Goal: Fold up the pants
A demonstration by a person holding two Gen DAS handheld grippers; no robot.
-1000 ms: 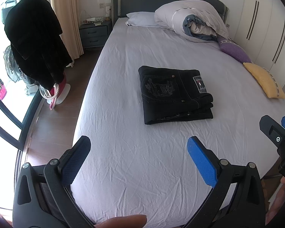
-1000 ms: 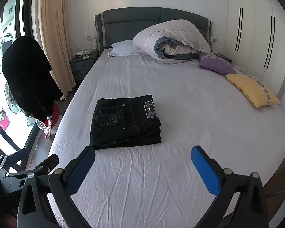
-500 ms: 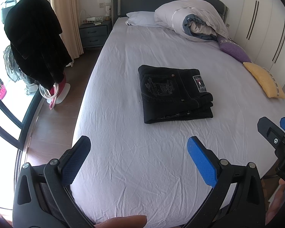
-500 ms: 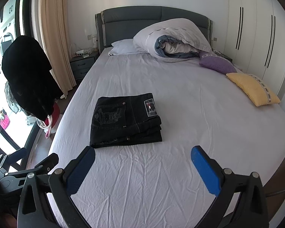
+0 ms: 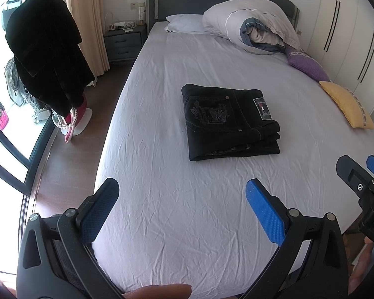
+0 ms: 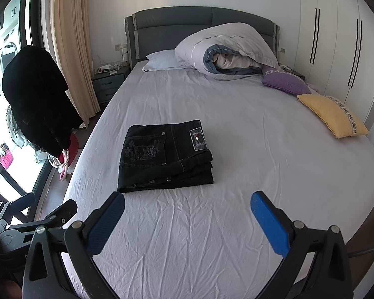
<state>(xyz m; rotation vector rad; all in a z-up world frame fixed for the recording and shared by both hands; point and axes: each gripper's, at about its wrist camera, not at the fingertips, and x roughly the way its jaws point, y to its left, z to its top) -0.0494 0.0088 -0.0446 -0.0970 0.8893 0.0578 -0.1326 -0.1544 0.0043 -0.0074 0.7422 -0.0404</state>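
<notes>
Folded pants (image 5: 227, 122) on bed (image 5: 212, 211), beyond spread jaws.

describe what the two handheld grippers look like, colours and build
Both match: the left gripper and right gripper have black plastic frames with triangular cut-outs and silver screws. Each carries two flat fingers faced with blue dimpled pads. A thin dark cable trails beside the right one.

My left gripper (image 5: 182, 199) pads: blue, dimpled rubbery texture; frames matt black plastic, shiny metal screws. Pants (image 5: 229, 120): black denim, matt, pale stitching, glossy patch label. Bed sheet (image 5: 187, 214): pale lilac cloth, finely creased. Floor (image 5: 69, 159): brown wood, smooth.
</notes>
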